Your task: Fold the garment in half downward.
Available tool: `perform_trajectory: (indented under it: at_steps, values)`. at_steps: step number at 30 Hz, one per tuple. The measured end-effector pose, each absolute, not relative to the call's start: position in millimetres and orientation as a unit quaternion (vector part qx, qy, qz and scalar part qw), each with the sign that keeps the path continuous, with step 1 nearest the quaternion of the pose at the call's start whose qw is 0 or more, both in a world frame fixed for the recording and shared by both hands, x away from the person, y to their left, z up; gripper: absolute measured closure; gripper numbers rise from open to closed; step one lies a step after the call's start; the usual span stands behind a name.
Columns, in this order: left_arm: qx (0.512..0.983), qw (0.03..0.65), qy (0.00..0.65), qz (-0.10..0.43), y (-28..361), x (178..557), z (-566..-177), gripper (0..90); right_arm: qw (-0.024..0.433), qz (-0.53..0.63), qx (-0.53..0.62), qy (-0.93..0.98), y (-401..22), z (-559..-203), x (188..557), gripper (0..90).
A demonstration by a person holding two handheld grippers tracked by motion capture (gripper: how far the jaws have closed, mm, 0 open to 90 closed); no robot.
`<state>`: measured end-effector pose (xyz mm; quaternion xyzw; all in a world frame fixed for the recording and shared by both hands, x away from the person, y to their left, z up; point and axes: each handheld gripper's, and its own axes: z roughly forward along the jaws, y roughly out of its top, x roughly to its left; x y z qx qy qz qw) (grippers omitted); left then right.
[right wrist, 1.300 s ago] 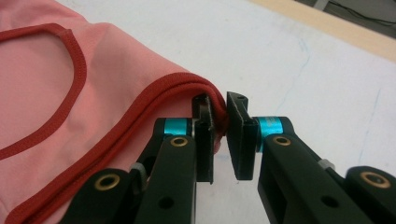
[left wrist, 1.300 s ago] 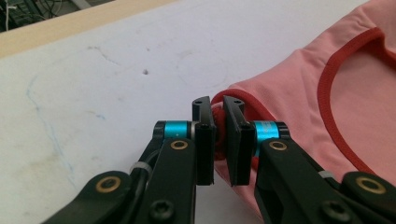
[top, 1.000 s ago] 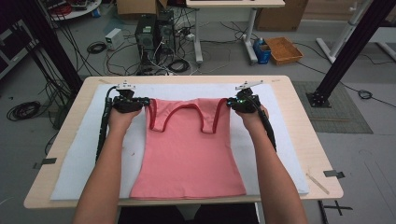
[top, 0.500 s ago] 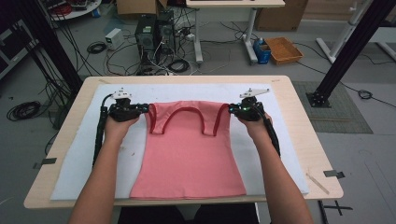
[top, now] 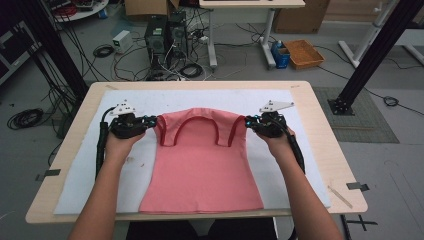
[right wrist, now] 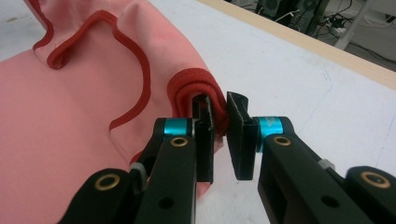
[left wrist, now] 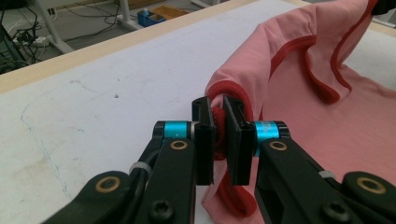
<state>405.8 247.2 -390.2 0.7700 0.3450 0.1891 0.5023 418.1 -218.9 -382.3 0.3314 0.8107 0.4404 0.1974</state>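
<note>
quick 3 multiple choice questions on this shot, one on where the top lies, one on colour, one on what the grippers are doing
1. Where does the pink top lie?
A. on the white mat that covers the table
B. on the floor
C. in the orange tray

2. What colour is the trim on its straps?
A. blue
B. white
C. dark red

3. What is the left gripper doing?
A. hanging open above the mat
B. pinching the top's strap edge
C. holding a cable

Answers: 1 A, the high view shows it spread on the mat. 2 C, dark red bands edge the neck and armholes. 3 B, red trim sits bunched between its jaws; the right gripper has the other strap's trim between its jaws too.
</note>
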Motion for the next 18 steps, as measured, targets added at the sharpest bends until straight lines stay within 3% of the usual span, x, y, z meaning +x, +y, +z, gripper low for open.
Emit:
perform_trajectory:
  at_steps: [18]
  values:
    - [0.761, 0.539, 0.313, 0.181, 257, 346, -404, 82.7, 0.192, 0.468, 0.288, 0.813, -230, -392, 358, 81.8]
